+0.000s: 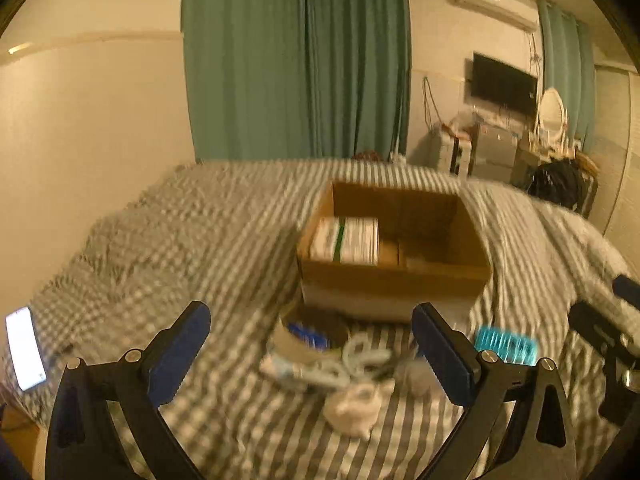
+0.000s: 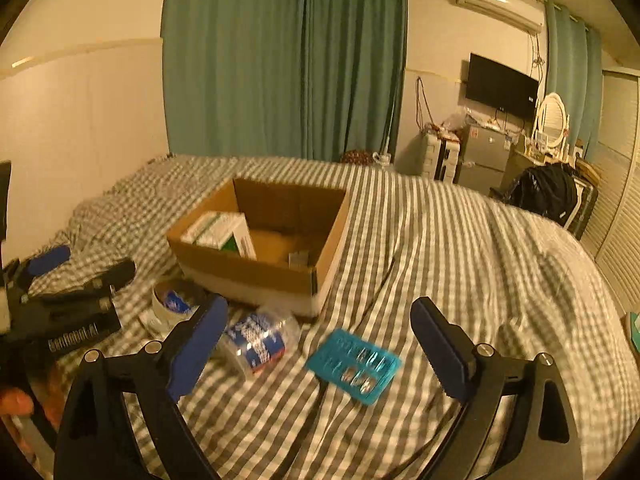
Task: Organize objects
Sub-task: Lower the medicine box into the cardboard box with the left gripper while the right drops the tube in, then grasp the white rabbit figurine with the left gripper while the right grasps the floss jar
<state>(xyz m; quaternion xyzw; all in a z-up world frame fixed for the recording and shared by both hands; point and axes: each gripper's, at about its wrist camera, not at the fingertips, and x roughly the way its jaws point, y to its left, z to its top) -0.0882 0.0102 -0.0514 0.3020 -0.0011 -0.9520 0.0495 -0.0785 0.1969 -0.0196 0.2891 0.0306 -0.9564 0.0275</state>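
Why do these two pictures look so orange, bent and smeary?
Both views carry a warm orange cast from dim room light, and the fisheye lens bows the curtain and walls. Left wrist view: motion blur smears the cardboard box and the small clutter before it, though the open left tongs stay sharp. Right wrist view: milder blur, the teal tray still readable between the open right tongs.

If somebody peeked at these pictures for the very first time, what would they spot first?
Probably the open brown cardboard box sitting in the middle of the grey-and-white checked bedspread, with a white carton with a green stripe inside. Next, the bright turquoise plastic case lying on the bedspread in front of the box, between the right gripper's open blue-padded fingers. Behind the bed hangs a tall green curtain.
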